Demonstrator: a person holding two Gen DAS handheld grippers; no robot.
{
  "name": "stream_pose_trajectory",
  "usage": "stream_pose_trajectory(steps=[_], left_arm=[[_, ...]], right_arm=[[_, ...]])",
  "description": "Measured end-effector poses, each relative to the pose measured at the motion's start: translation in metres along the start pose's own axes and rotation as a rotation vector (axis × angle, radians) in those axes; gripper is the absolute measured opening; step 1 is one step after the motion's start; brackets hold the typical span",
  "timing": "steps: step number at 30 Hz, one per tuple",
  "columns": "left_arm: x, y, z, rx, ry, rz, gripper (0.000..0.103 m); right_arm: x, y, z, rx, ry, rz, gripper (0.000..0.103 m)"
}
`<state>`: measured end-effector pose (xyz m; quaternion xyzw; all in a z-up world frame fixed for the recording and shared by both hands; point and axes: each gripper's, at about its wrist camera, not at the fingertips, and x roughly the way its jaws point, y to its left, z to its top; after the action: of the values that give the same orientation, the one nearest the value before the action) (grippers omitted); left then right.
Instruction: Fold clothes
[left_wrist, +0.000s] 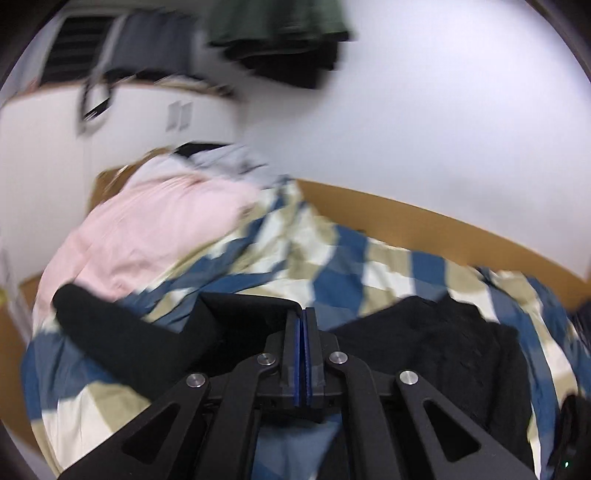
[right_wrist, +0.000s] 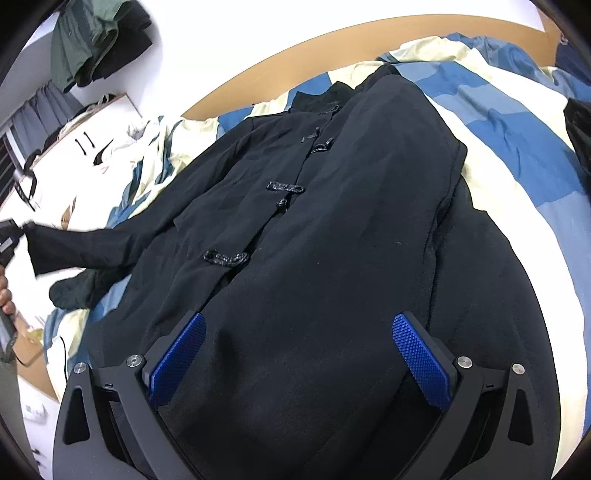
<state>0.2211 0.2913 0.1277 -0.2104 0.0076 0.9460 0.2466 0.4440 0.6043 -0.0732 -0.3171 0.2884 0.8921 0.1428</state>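
A black jacket (right_wrist: 332, 221) with knot fastenings lies front-up on the checked duvet (right_wrist: 517, 155). My left gripper (left_wrist: 304, 314) is shut on the cuff of its sleeve (left_wrist: 122, 332), the blue pads pressed together over the black fabric. In the right wrist view that sleeve (right_wrist: 85, 247) is lifted off the bed and stretches toward the left edge, where a hand (right_wrist: 4, 291) shows. My right gripper (right_wrist: 301, 354) stands open just above the jacket's lower part, its blue pads (right_wrist: 181, 354) wide apart with nothing pinched between them.
A pink garment (left_wrist: 147, 229) and pale clothes lie heaped at the bed's far left. The wooden bed frame (left_wrist: 443, 225) runs along a white wall. Green and dark clothes (left_wrist: 280, 22) hang high on it. A white cabinet (left_wrist: 110, 147) stands beyond the heap.
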Motion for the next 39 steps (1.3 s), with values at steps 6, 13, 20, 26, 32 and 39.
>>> stream_pose_trajectory(steps=[6, 13, 20, 26, 32, 39], left_arm=[[-0.034, -0.081, -0.026, 0.107, 0.048, -0.233, 0.001], [-0.055, -0.150, -0.046, 0.228, 0.101, -0.400, 0.001], [-0.064, -0.198, -0.072, 0.302, 0.154, -0.605, 0.001], [-0.073, -0.218, -0.084, 0.254, 0.183, -0.759, 0.002], [-0.059, -0.191, -0.046, -0.100, 0.173, -0.793, 0.002], [-0.033, -0.231, -0.096, 0.080, 0.519, -0.780, 0.059]], right_arm=[[-0.007, -0.004, 0.001, 0.023, -0.023, 0.001, 0.103], [-0.018, -0.026, 0.006, 0.124, -0.055, -0.018, 0.103], [-0.034, -0.070, 0.006, 0.361, -0.092, 0.156, 0.103], [-0.048, -0.102, 0.001, 0.508, -0.152, 0.196, 0.103], [-0.046, -0.097, 0.005, 0.483, -0.134, 0.173, 0.103], [-0.049, -0.104, 0.004, 0.492, -0.149, 0.187, 0.103]])
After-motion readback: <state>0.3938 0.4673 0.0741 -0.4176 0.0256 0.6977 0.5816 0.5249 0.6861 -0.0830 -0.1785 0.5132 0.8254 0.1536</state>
